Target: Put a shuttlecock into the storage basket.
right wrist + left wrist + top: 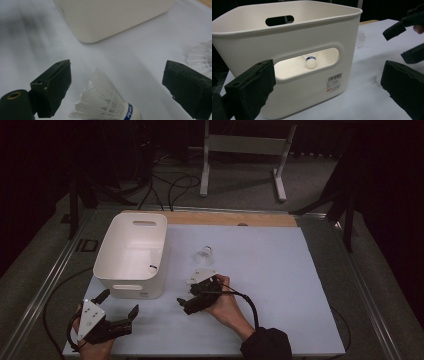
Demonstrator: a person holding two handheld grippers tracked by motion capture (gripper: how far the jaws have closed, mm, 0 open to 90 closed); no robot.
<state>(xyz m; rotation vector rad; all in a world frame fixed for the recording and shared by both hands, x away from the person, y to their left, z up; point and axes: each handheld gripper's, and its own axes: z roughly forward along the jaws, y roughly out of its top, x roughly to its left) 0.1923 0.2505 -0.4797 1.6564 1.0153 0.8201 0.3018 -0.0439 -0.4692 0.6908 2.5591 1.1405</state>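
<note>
Your right tongs [115, 87] stood wide open at frame bottom in the right gripper view, holding nothing; a shuttlecock [107, 106] lay on the table [130, 50] between the jaws, touching neither. Your left tongs [327, 92] were likewise open and empty, facing the white bin [294, 32]. A second shuttlecock [310, 61] sat inside the bin, seen through its handle slot. A third [204, 253] lay mid-table in the high view.
</note>
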